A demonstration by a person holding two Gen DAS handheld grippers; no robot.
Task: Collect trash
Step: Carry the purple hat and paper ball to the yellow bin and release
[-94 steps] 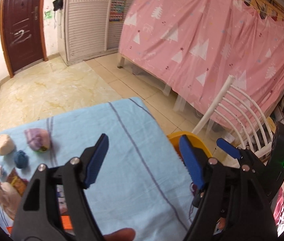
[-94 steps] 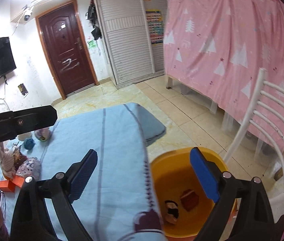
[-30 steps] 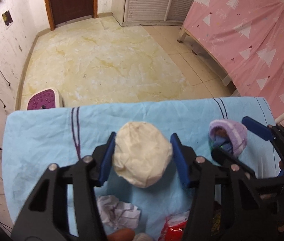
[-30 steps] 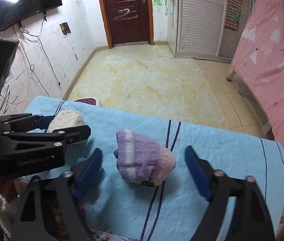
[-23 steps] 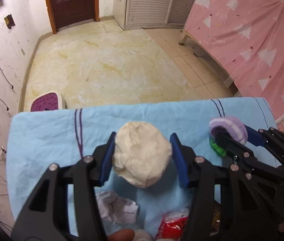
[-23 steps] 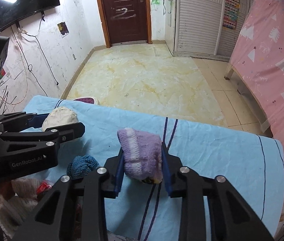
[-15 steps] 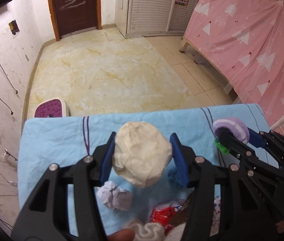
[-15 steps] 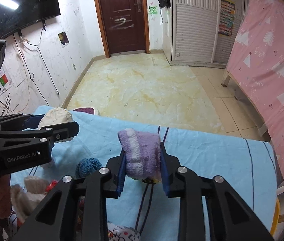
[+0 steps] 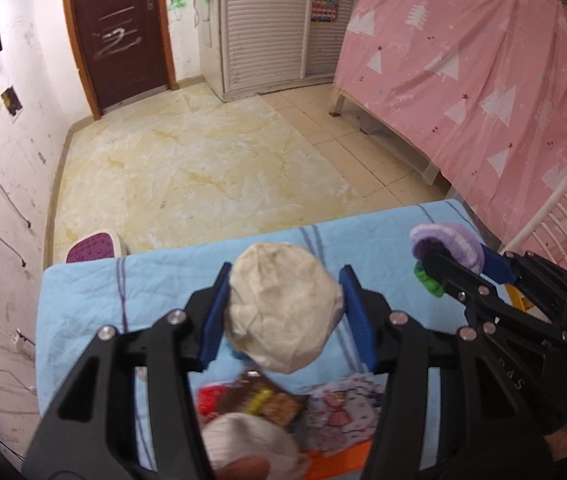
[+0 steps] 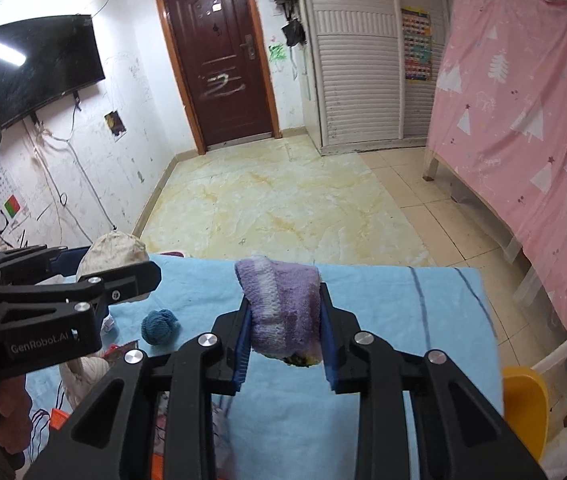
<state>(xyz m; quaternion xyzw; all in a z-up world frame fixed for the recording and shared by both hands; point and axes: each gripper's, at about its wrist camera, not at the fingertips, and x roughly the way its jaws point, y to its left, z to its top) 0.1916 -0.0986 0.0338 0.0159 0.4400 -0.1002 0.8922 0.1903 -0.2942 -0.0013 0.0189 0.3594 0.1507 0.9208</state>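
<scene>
Two hand-held grippers are each carrying a piece of trash above the worktop [image 9: 91, 292], which is covered by a light blue striped cloth. The left hand-held gripper [image 9: 285, 312] has its blue pads pressed on either side of a cream-coloured crumpled ball [image 9: 283, 312], held clear of the cloth. The right hand-held gripper [image 10: 285, 344] is clamped narrowly on a purple knitted bundle [image 10: 283, 312], which sticks up from between its pads. On the cloth below lie a small blue yarn ball [image 10: 159, 326], a red snack wrapper [image 9: 249, 402] and a printed paper with a cartoon figure [image 9: 341, 408], near one another at the near end. An orange bin [image 10: 523, 408] stands off the right edge of the worktop, beside a white chair [image 9: 555, 224].
</scene>
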